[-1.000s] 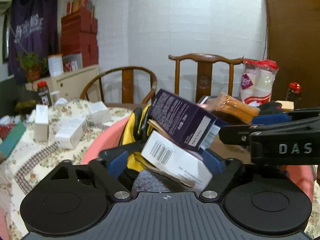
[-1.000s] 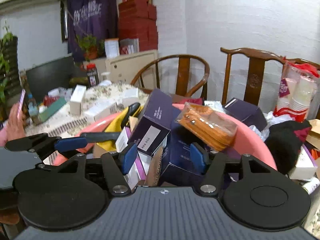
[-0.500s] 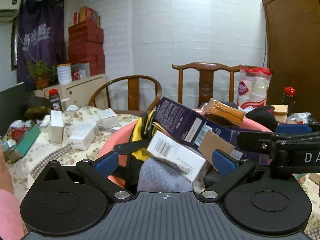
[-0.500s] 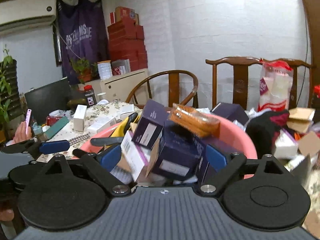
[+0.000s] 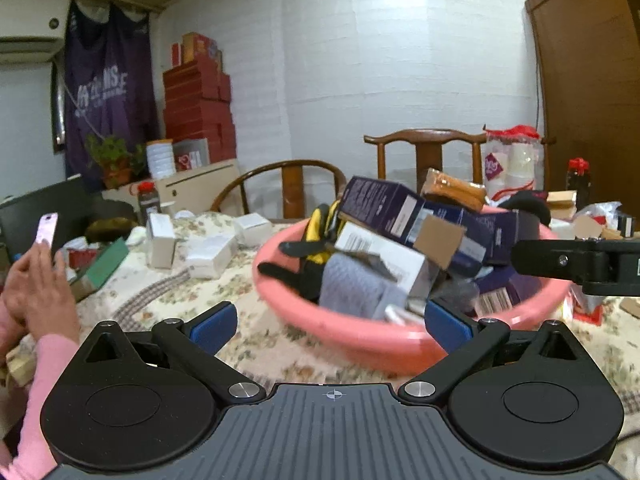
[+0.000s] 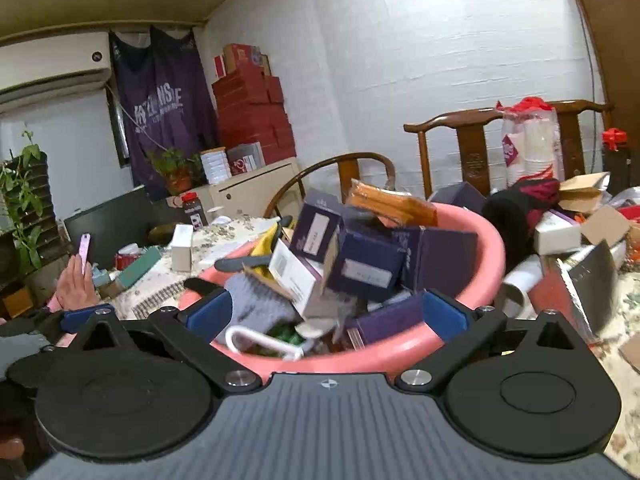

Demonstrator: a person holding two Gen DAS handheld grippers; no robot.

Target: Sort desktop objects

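1. The left gripper (image 5: 331, 322) has its blue pads (image 5: 212, 322) spread wide with nothing clamped; between them lies bare tablecloth and the near rim of the pink basin (image 5: 360, 336).
2. The right gripper (image 6: 326, 312) is opening its jaws, already wide apart; they frame the basin's near side and its heap, but the pads (image 6: 208, 312) press on nothing.
3. Only the left view shows the right gripper from the side, as a black arm (image 5: 576, 264) reaching in over the basin's right edge. Only the right view looks down into the basin: a white hook-shaped handle (image 6: 260, 340) and a grey knit glove (image 6: 256, 304) lie at the front.
4. The basin is piled with dark purple boxes (image 6: 368, 264), a white box with a barcode (image 5: 380, 256), yellow-handled pliers (image 5: 320, 236) and an orange packet (image 6: 392, 204) on top.
5. It stands on a table with a flowered cloth (image 5: 168, 300). Small white boxes (image 5: 208, 256) stand to its left, loose cardboard and a black-and-red cloth (image 6: 524, 200) to its right.
6. At the left edge a person's hand (image 5: 40, 296) in a pink sleeve holds a pink phone (image 5: 47, 228).
7. Behind are wooden chairs (image 5: 428, 156), a stack of red boxes (image 5: 198, 116), a purple banner (image 5: 108, 92) and a white brick wall.
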